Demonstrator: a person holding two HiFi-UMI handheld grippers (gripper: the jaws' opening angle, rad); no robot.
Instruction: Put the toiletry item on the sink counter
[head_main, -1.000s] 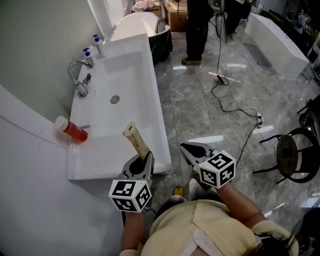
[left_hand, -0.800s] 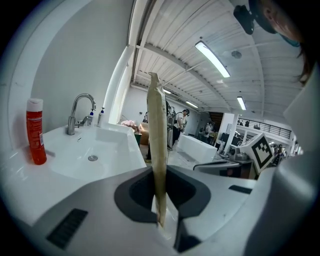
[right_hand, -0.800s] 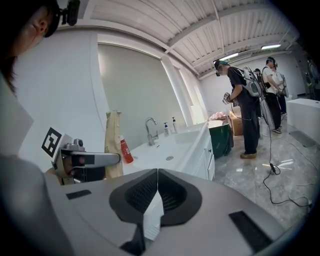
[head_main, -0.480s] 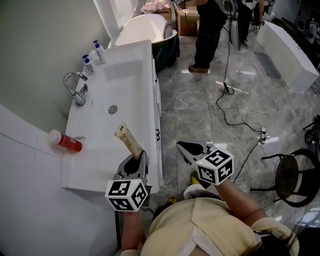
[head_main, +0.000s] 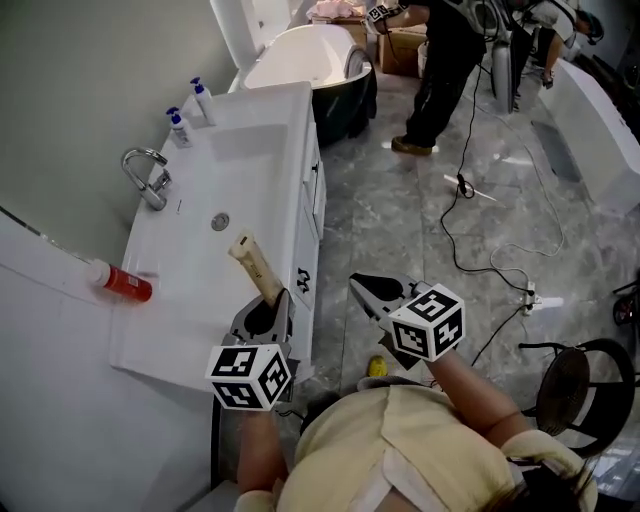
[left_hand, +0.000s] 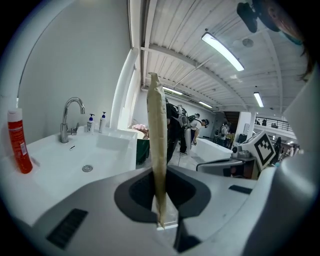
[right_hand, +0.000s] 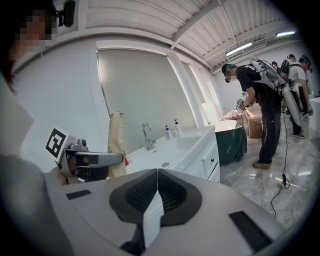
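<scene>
My left gripper (head_main: 262, 318) (left_hand: 160, 200) is shut on a beige toiletry tube (head_main: 253, 267) (left_hand: 156, 150), which sticks up and forward from the jaws over the near right part of the white sink counter (head_main: 170, 330). The tube also shows at the left of the right gripper view (right_hand: 117, 145). My right gripper (head_main: 378, 300) (right_hand: 157, 192) is shut with nothing in it and hovers over the grey marble floor to the right of the vanity. A red tube (head_main: 120, 282) (left_hand: 19, 142) lies on the counter's near left corner.
A chrome tap (head_main: 148, 176) and two small pump bottles (head_main: 190, 112) stand along the wall side of the basin. A white bathtub (head_main: 300, 55) is beyond the vanity. People stand at the back, cables (head_main: 470, 230) run over the floor, and a black chair (head_main: 585, 385) is at the right.
Both grippers have travelled along the vanity with the tube still gripped. The counter and red tube have slid left and down in the head view, and the vanity front now shows.
</scene>
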